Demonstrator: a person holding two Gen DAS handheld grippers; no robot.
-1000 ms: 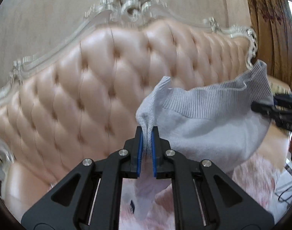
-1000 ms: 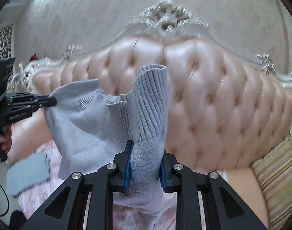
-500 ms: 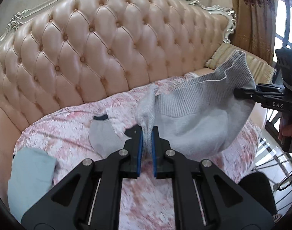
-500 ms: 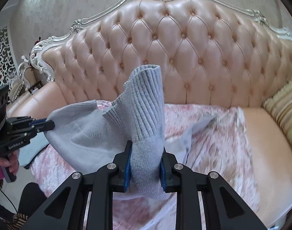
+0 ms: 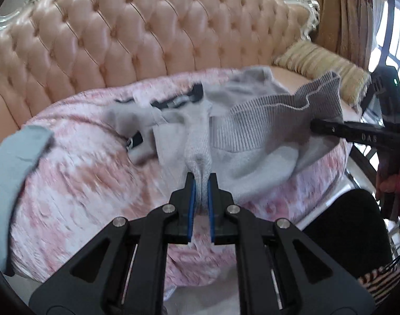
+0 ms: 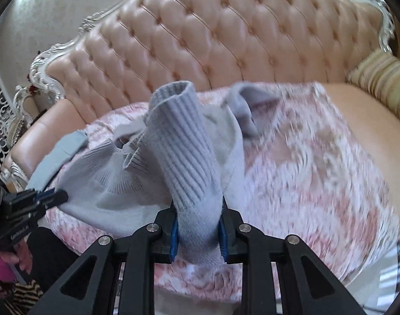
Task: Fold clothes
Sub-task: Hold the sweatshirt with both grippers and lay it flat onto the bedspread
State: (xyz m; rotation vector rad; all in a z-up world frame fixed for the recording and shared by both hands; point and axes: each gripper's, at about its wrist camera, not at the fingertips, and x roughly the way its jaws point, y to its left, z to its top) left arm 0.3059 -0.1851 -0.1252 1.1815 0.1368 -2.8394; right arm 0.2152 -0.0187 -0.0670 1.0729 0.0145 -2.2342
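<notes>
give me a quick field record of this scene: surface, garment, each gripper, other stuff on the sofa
surface: pink patterned blanket spread over a tufted pink sofa
garment: grey knit sweater, far end already lying on the blanket
left hand-held gripper: shut on a thin fold of the sweater
right hand-held gripper: shut on a thick ribbed bunch of the sweater
other items: folded light blue cloth at one end, striped cushion at the other

Both wrist cameras look steeply down, close over the sofa point(image 5: 137, 39), sharing its pink cover point(image 6: 304, 173).
</notes>
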